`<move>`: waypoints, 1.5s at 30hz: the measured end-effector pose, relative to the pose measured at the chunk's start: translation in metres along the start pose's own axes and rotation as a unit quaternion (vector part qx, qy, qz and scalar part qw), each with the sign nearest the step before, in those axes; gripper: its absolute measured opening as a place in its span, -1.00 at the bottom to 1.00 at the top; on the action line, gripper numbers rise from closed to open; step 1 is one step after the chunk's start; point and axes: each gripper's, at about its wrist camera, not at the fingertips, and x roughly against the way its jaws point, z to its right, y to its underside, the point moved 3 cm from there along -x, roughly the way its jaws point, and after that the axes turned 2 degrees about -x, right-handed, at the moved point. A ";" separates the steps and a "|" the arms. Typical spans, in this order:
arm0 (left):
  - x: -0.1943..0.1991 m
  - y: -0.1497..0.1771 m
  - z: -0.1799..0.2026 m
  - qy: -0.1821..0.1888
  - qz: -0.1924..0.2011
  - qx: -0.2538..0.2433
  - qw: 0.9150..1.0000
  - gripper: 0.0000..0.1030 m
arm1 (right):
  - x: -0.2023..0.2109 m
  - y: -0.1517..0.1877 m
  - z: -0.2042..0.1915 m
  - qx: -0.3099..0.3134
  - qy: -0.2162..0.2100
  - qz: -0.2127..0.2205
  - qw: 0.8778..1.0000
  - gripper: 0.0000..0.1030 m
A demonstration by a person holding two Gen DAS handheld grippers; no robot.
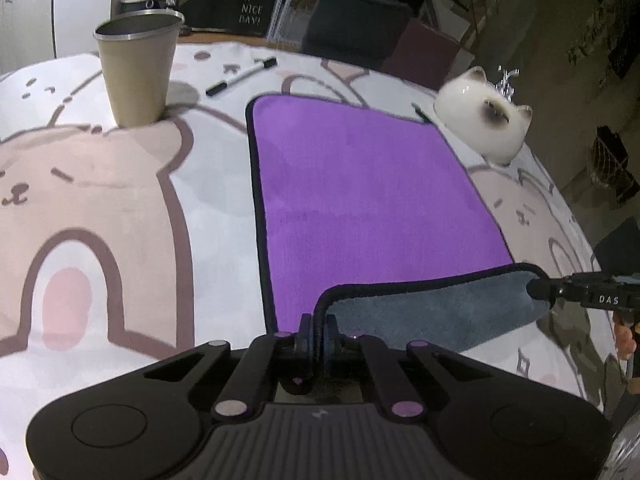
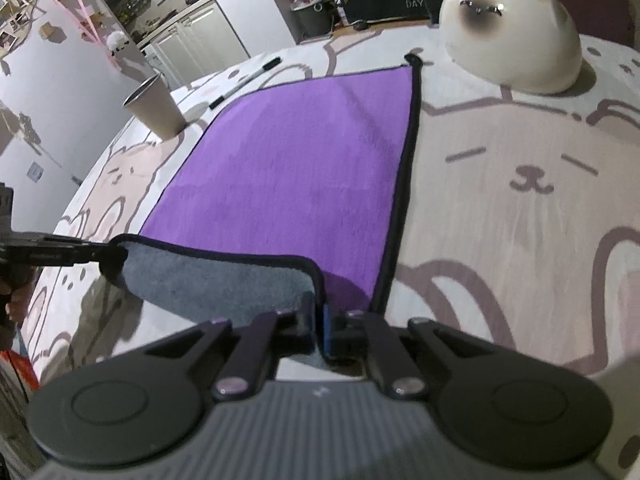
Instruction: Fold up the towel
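A purple towel [image 1: 360,184] with a black hem and a grey underside lies flat on the bear-print cloth; it also shows in the right wrist view [image 2: 288,160]. Its near edge is lifted and curled over, showing the grey side [image 1: 432,316] [image 2: 224,280]. My left gripper [image 1: 319,328] is shut on the near left corner of the towel. My right gripper [image 2: 319,320] is shut on the near right corner. Each gripper shows in the other's view, the right one [image 1: 560,290] at the right edge and the left one [image 2: 80,254] at the left edge.
A tan paper cup [image 1: 138,68] [image 2: 156,108] stands left of the towel. A black-and-white pen [image 1: 240,76] [image 2: 244,80] lies behind it. A white ceramic cat [image 1: 484,120] [image 2: 516,40] sits at the towel's far right corner. The bear-print cloth [image 1: 100,200] covers the table.
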 end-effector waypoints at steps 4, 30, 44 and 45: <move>0.005 -0.010 0.001 -0.003 0.025 0.001 1.000 -0.92 | 0.000 -0.011 0.000 -0.007 0.008 0.018 1.000 -0.92; -0.021 -0.104 -0.015 -0.038 0.124 0.000 0.992 -0.92 | -0.016 -0.119 0.005 -0.026 0.041 0.124 0.991 -0.92; -0.068 -0.146 -0.030 -0.056 0.120 -0.011 0.991 -0.91 | -0.051 -0.150 0.016 -0.024 0.065 0.127 0.990 -0.92; -0.071 -0.150 -0.031 -0.056 0.122 -0.010 0.991 -0.91 | -0.053 -0.152 0.018 -0.025 0.066 0.127 0.989 -0.92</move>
